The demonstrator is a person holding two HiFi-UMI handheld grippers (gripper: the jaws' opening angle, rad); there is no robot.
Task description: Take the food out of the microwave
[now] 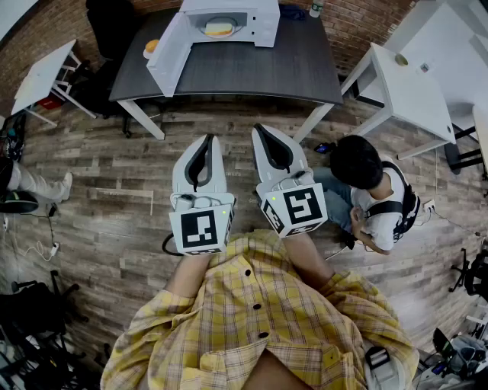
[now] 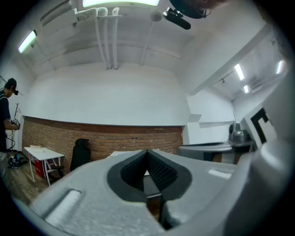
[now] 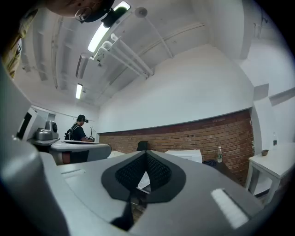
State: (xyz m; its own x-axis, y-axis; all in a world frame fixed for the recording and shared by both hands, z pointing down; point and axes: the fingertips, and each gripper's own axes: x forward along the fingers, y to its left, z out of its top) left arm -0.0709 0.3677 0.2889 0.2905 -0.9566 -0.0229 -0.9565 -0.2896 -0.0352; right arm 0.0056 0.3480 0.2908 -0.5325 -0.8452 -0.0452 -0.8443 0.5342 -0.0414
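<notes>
The white microwave point(image 1: 229, 19) stands at the far end of a dark table point(image 1: 259, 68), its door point(image 1: 168, 53) swung open to the left. Inside it lies the food point(image 1: 219, 28), a yellow and white item on a plate. Both grippers are held level over the wooden floor, well short of the table. The left gripper point(image 1: 210, 139) is shut with nothing in it, its dark pads meeting point(image 2: 147, 152). Beside it, the right gripper point(image 1: 258, 128) is also shut and empty point(image 3: 146, 153).
A small orange object point(image 1: 152, 46) sits on the table by the open door. White tables stand at left point(image 1: 42, 76) and right point(image 1: 404, 91). A person point(image 1: 374, 190) crouches on the floor at right. Another person's legs point(image 1: 30, 187) show at the left edge.
</notes>
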